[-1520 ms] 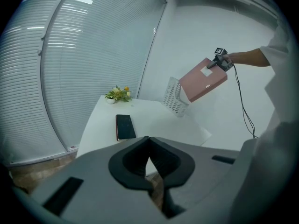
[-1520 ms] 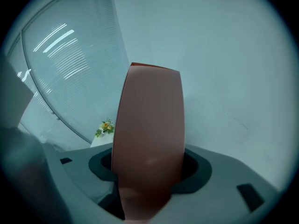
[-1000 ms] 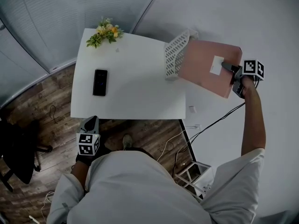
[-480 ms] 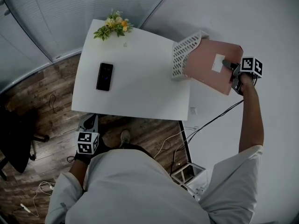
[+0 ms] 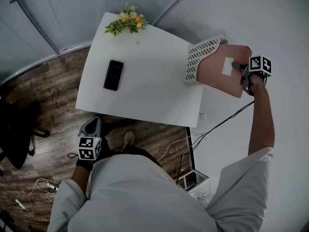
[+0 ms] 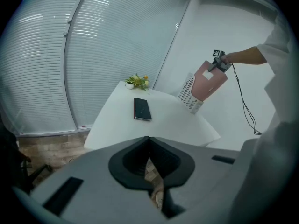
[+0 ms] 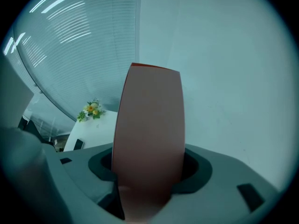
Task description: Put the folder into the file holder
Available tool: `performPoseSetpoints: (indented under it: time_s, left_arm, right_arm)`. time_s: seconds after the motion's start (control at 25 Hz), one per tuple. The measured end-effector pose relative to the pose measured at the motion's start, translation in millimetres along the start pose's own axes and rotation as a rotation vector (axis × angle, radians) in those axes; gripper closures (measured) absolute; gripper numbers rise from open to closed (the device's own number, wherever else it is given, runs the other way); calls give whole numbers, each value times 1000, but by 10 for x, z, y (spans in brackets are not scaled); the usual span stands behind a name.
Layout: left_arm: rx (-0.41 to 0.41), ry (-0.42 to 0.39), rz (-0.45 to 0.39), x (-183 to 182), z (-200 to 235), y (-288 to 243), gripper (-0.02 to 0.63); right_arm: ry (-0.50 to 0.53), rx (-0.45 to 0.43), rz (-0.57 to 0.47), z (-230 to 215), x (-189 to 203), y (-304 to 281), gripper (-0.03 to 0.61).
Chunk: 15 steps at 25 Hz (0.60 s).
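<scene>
While the right tool [image 5: 240,70] clamps the pink folder [image 5: 221,75] by its upper edge, the folder slants away from its jaws with its lower end at the white mesh file holder [image 5: 200,57] on the counter's [image 5: 149,76] corner, and the left tool [image 6: 149,164] hangs closed, empty.

My right gripper [image 5: 243,76] holds the pink folder [image 5: 221,79] at upper right, its left edge meeting the white file holder [image 5: 200,57].

A white table [image 5: 149,76] stands on wooden floor [image 5: 48,105] beside window blinds [image 5: 63,8] and white wall [image 5: 275,18].
</scene>
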<state>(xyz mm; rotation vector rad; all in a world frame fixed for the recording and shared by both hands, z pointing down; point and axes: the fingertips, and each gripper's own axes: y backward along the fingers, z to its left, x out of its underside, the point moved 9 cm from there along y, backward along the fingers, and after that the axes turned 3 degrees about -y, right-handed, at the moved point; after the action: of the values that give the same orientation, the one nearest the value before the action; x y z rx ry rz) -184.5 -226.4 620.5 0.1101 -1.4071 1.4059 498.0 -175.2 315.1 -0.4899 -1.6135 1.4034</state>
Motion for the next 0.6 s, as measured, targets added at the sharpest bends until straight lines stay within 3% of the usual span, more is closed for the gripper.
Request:
performPoseSetpoints:
  time_s: [0.6]
  left_arm:
    - [-81, 75, 50, 301, 50, 89, 604]
  right_arm:
    - [24, 18, 204, 90, -414, -809, 285]
